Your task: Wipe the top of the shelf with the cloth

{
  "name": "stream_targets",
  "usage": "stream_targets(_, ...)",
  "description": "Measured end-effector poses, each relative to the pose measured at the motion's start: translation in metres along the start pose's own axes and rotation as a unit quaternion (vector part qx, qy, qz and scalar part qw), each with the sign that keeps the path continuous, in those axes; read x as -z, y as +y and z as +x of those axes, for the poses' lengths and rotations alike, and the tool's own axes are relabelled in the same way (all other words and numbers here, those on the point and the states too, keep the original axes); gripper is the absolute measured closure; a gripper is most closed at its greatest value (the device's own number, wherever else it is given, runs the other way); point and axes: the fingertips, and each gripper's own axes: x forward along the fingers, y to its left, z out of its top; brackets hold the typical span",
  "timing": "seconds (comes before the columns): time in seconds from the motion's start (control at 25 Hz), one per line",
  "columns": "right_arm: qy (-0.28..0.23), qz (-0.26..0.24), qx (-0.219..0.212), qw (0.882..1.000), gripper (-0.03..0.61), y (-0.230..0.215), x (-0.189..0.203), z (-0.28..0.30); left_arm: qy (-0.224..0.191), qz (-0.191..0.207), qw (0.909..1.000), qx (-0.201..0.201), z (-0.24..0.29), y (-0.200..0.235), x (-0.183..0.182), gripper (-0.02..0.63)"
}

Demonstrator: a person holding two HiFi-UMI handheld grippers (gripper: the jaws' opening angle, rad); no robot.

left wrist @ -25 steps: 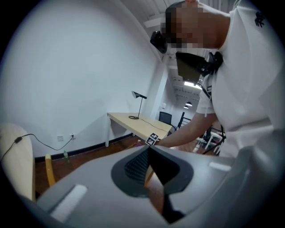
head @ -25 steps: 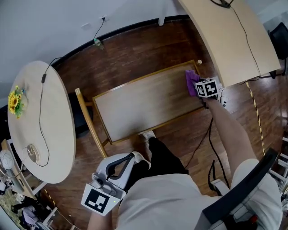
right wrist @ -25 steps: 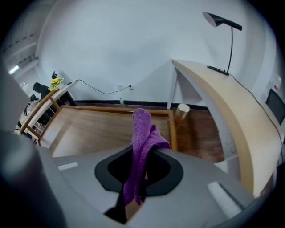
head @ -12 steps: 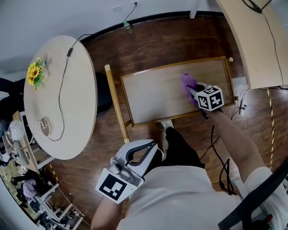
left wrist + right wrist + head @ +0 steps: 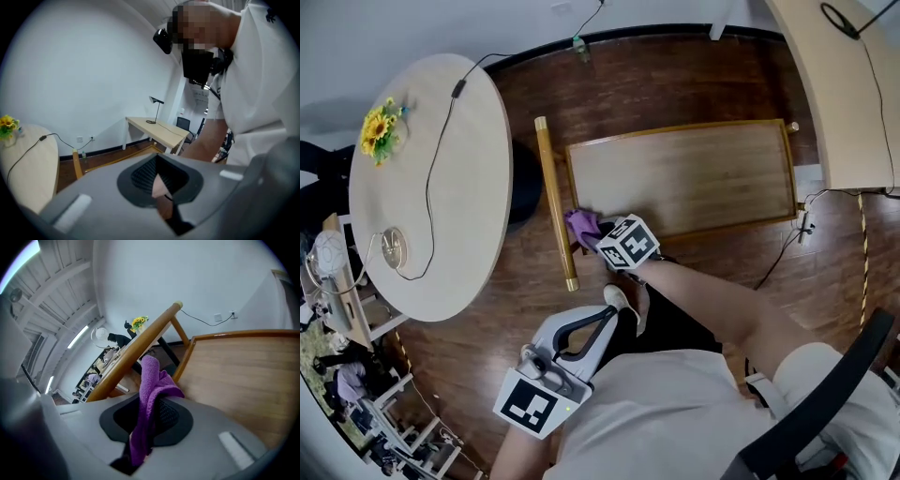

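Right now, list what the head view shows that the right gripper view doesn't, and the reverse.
Head view only: the left claw near the person's lap, a white shoe, and the shelf top along its whole length. Right gripper view only: the right claw with its jaws shut on the cloth, and the slatted ceiling. Both: the purple cloth at the shelf corner beside the wooden rail, and the sunflowers.

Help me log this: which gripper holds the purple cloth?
The right gripper, shut on the purple cloth; the left gripper holds nothing.
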Motion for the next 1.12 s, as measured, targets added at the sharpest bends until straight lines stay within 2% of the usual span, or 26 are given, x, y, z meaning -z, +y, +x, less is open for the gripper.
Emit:
stream_targets(0.16, 0.008, 0.010, 0.024, 1.000, 0.528, -0.018, 0.021, -0.009, 0.005, -0.005, 1.0000, 0.005, -0.006, 0.004, 0.009, 0.592)
stream_targets(0.36, 0.008, 0.019, 0.107, 0.994, 0.528, -0.084, 0.049, -0.083, 0.000, 0.001, 0.9996, 0.026, 0.003, 0.004, 0.003, 0.592)
stream_targets(0.48, 0.005, 0.034, 0.163, 0.986, 0.528, -0.131, 0.070, -0.147, 0.002, 0.013, 0.9988, 0.047, 0.014, 0.000, -0.001, 0.592)
stream_targets(0.64, 0.012, 0.053, 0.253, 0.966, 0.528, -0.198, 0.109, -0.240, 0.002, 0.023, 0.9972, 0.071, 0.034, -0.009, -0.009, 0.592)
stream_targets(0.84, 0.033, 0.070, 0.356, 0.931, 0.528, -0.266, 0.155, -0.357, 0.009, 0.044, 0.9934, 0.106, 0.064, -0.029, -0.020, 0.592)
stream_targets(0.96, 0.042, 0.075, 0.390, 0.917, 0.528, -0.288, 0.176, -0.406, 0.012, 0.046, 0.9926, 0.111, 0.073, -0.036, -0.023, 0.592)
stream_targets(1.12, 0.055, 0.071, 0.415, 0.906, 0.528, -0.299, 0.192, -0.447, 0.021, 0.045, 0.9928, 0.109, 0.081, -0.038, -0.024, 0.592)
